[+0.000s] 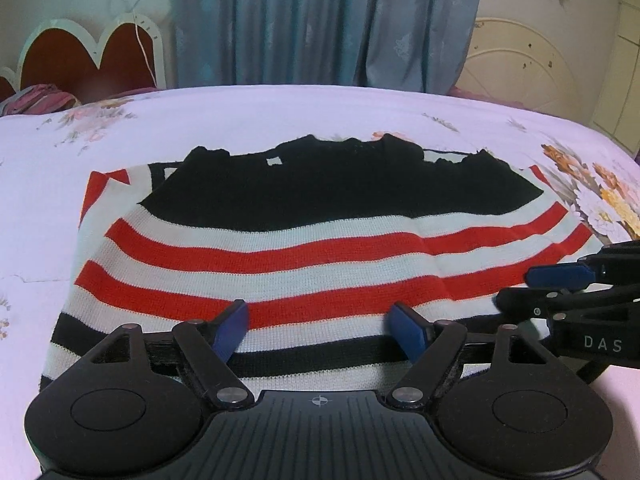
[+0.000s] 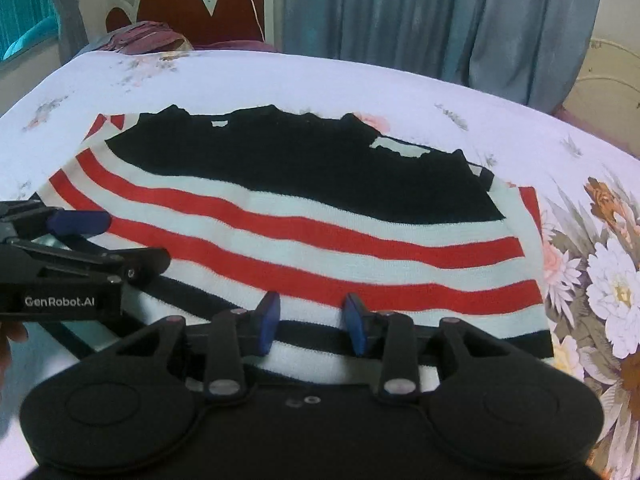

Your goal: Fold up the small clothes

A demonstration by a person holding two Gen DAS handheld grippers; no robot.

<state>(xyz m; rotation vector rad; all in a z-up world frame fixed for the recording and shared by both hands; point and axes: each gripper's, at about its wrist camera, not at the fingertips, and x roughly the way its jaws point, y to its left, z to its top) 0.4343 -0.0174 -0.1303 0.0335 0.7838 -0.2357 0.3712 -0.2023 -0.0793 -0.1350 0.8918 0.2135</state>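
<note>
Floral bedsheet bears one striped sweater, two grippers.

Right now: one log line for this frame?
striped sweater flat on bed | left gripper open over hem | right gripper open over hem

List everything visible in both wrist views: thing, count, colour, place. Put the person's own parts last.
Knit garment: one, black top with red, white and black stripes, spread flat on the bed.
Bed sheet: one, white with flower print, under the garment.
Headboard: one, dark red with white trim, far left.
Curtain: one, blue-grey, behind the bed.
Bundled cloth: one, pinkish, near the headboard.
Left tool: one, black with blue pads, jaws wide apart over the near hem.
Right tool: one, same colours, jaws narrower, nothing visibly clamped, over the near hem.
</note>
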